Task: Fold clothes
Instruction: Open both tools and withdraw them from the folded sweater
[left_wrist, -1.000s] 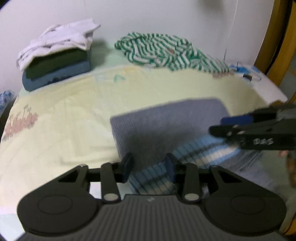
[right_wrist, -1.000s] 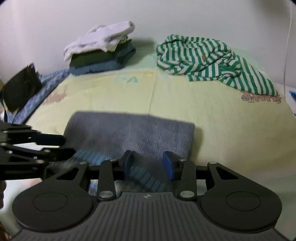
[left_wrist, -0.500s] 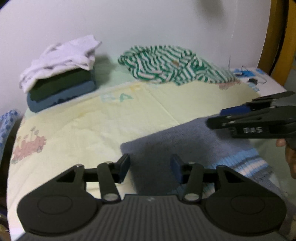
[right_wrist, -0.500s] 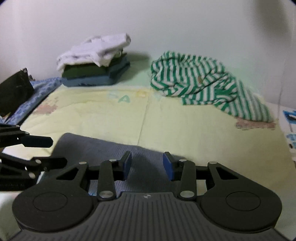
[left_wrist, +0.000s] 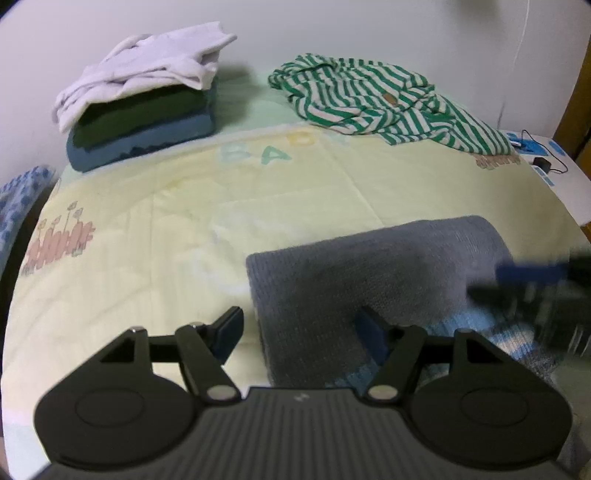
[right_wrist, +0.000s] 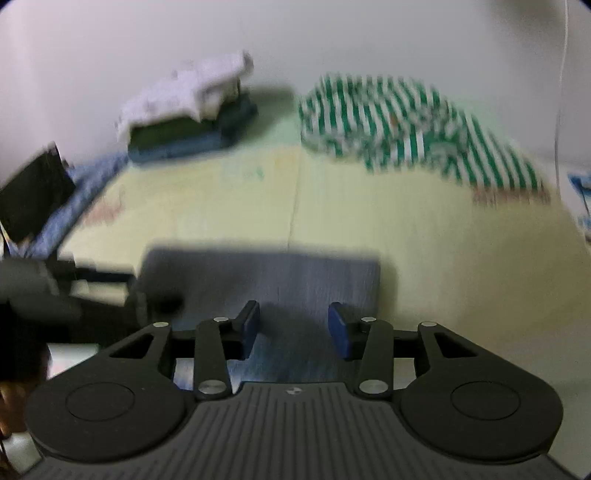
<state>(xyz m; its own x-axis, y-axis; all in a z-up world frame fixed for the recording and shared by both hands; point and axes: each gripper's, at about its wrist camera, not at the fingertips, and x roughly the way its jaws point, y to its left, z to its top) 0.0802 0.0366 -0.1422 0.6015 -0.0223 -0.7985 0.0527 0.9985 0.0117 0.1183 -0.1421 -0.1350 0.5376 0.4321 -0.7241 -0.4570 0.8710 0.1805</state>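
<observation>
A folded grey knit sweater (left_wrist: 373, 266) with a blue-striped hem lies on the pale yellow blanket (left_wrist: 184, 221); it also shows in the right wrist view (right_wrist: 266, 280). My left gripper (left_wrist: 301, 328) is open and empty, its jaws astride the sweater's near left corner. My right gripper (right_wrist: 293, 326) is open and empty just above the sweater's near edge. The right gripper appears blurred at the right of the left wrist view (left_wrist: 532, 280). A crumpled green-and-white striped shirt (left_wrist: 388, 99) lies at the back right.
A stack of folded clothes (left_wrist: 144, 107) with a white garment on top stands at the back left by the wall. A white surface with a cable and small items (left_wrist: 543, 158) is at the far right. A blue patterned cloth (left_wrist: 18, 199) lies at the left edge.
Both grippers have dropped back toward the sweater after lifting away. The left gripper's jaws have opened wider. The right wrist view is blurred by motion.
</observation>
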